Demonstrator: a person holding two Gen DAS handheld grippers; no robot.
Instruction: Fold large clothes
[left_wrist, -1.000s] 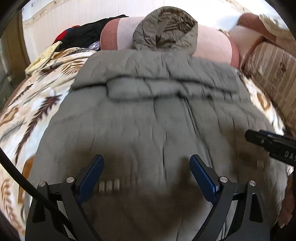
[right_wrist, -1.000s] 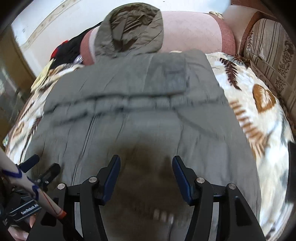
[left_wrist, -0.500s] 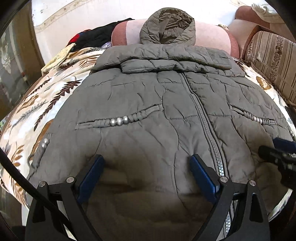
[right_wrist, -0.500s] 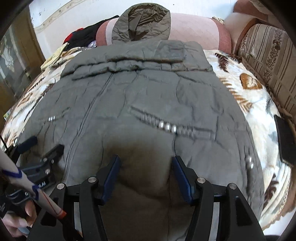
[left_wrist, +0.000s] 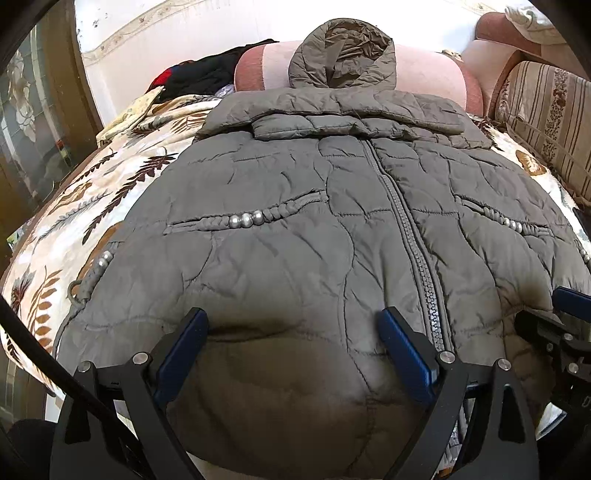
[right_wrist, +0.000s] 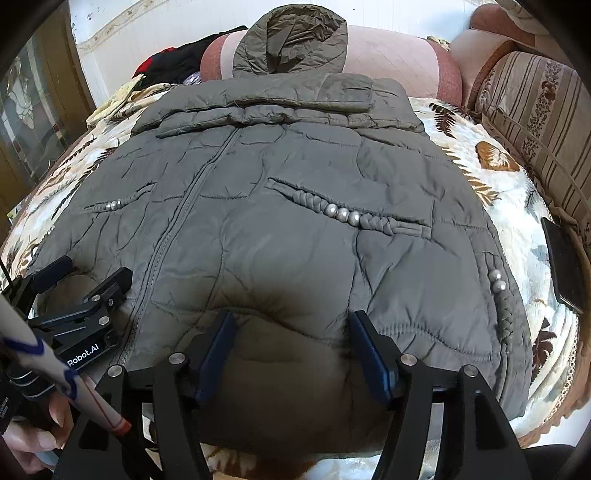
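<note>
Jaws of the left gripper (left_wrist: 291, 347) are standing wide apart over the near hem of the grey padded coat (left_wrist: 314, 236), with nothing between the pads. Those of the right gripper (right_wrist: 291, 343) are gaping too, having just been opening, with only coat fabric lying below them. The coat is lying front-up, zipped, spread across a leaf-print bedspread (left_wrist: 85, 206), its hood (left_wrist: 340, 55) resting on a pink bolster (left_wrist: 428, 74) at the far end. Only the right wrist view is showing a hand (right_wrist: 33, 432) at its lower left edge, gripping the left tool, and a dark flat phone-like object (right_wrist: 563, 266) lying on the bedspread at the right. Only the left wrist view is showing the coat's left edge with its beaded cord. Both are showing dark clothes (left_wrist: 207, 74) piled beyond and a striped cushion (right_wrist: 535, 110) at right.
</note>
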